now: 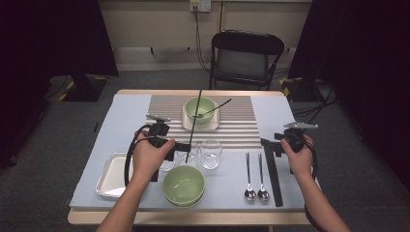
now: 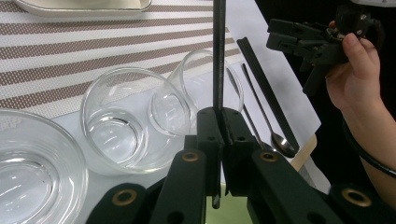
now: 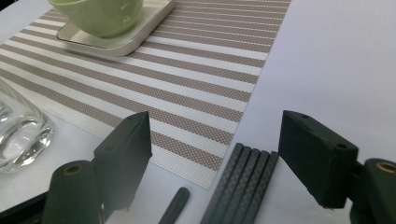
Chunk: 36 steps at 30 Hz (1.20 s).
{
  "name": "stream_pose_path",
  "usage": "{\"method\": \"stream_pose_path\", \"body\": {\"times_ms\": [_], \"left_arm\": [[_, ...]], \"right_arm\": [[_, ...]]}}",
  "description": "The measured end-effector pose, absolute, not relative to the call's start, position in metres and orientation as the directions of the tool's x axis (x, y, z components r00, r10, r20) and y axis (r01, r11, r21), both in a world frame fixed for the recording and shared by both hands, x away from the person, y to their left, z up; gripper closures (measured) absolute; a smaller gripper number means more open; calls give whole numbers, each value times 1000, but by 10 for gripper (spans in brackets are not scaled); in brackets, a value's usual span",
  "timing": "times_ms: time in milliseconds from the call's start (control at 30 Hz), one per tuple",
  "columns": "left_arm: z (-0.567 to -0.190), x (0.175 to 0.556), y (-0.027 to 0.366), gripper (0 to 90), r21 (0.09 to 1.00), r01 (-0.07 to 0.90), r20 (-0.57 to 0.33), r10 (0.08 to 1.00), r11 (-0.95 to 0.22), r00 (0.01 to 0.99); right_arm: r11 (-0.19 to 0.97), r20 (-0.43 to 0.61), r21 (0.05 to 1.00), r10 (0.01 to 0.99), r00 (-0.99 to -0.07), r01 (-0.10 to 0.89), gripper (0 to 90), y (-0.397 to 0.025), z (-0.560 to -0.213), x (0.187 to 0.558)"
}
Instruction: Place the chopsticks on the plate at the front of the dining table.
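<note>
- The left gripper (image 1: pixel 183 146) clamps a single black chopstick (image 1: pixel 194 123) near its lower end; in the left gripper view the two jaws press flat against the stick (image 2: pixel 218 56), and a short stub shows below them.
- In the high view the chopstick's long axis runs almost straight up the picture, its upper end leaning slightly right, drawn across the striped placemat (image 1: pixel 241 126) and past the left side of the far green bowl (image 1: pixel 200 108). Whether it stands upright or tilts away from the person cannot be told from that view.
- The held part sits over the row of clear glasses (image 1: pixel 211 153), just above the near green bowl (image 1: pixel 183 185).
- The left hand (image 1: pixel 149 157) wraps the gripper from behind, forearm rising from the bottom edge and angled a little right; the jaws point right, toward the glasses.
- A second thin black stick (image 1: pixel 215 108) leans in the far green bowl, pointing up and to the right.
- The right gripper (image 1: pixel 269 146) hangs at the table's right side with its jaws spread wide and nothing between them; in the right gripper view they straddle the top end of a bundle of black chopsticks (image 3: pixel 243 184) lying on the pale cloth, without touching it.
- The right hand (image 1: pixel 300 157) grips from the outer side, with the forearm coming up from the lower right corner.
- Two spoons (image 1: pixel 255 176) lie side by side just left of that bundle, bowls toward the person.
- A metal tray (image 1: pixel 110 176) lies at the near left, partly under the left forearm.
</note>
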<state>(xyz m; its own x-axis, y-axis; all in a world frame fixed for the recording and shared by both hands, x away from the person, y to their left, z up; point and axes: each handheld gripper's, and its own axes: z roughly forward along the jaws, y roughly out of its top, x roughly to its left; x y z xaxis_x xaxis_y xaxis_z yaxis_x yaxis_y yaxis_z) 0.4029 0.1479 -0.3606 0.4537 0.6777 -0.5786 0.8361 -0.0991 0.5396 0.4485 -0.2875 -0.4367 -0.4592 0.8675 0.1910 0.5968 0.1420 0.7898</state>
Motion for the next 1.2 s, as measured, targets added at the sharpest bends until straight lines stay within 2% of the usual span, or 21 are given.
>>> {"method": "stream_pose_path", "body": {"times_ms": [767, 1200], "left_arm": [[-360, 405, 148, 874, 523, 847, -581, 686, -97, 438], [-355, 409, 145, 874, 535, 835, -570, 677, -124, 466]], "right_arm": [[142, 157, 773, 902, -402, 619, 251, -310, -455, 442], [134, 153, 760, 914, -375, 635, 251, -323, -463, 434]]}}
